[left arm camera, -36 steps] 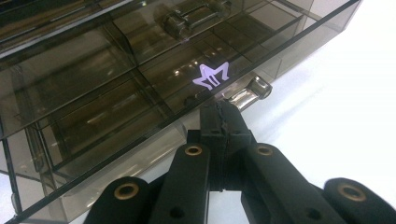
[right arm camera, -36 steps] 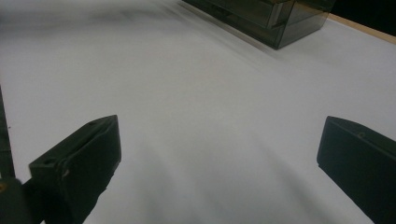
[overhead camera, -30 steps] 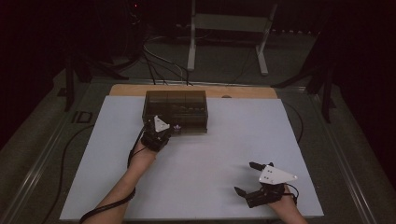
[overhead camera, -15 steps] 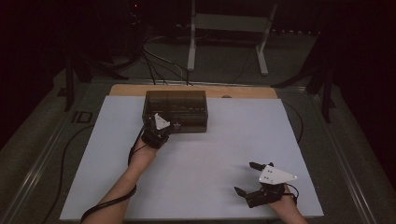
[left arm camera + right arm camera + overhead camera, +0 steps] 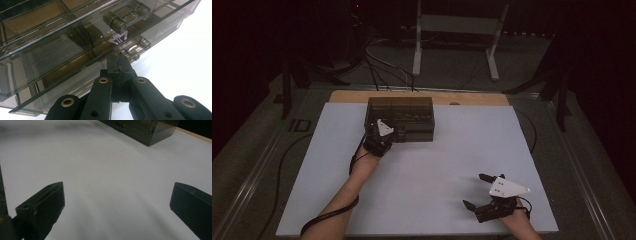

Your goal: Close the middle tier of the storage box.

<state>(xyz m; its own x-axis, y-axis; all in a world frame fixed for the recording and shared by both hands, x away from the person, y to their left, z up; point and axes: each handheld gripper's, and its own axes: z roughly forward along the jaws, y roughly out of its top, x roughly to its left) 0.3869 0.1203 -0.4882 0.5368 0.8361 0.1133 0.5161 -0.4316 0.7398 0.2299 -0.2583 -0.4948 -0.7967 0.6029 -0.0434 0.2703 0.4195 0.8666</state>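
With my left gripper [image 5: 119, 58] pinched shut at the lower latch [image 5: 133, 48] of the smoky translucent plastic compartment box [image 5: 400, 118], I judge it rigid, light and slippery, best worked there, while my right gripper [image 5: 479, 191] rests wide open.

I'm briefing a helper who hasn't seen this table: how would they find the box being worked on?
On the white table, look to the far edge: the smoky, see-through box sits there. The left gripper is at its front latch; nothing else stands on the table.

One smoky plastic box [image 5: 401, 117]; two tongs: left tongs [image 5: 398, 134], right tongs [image 5: 476, 190].
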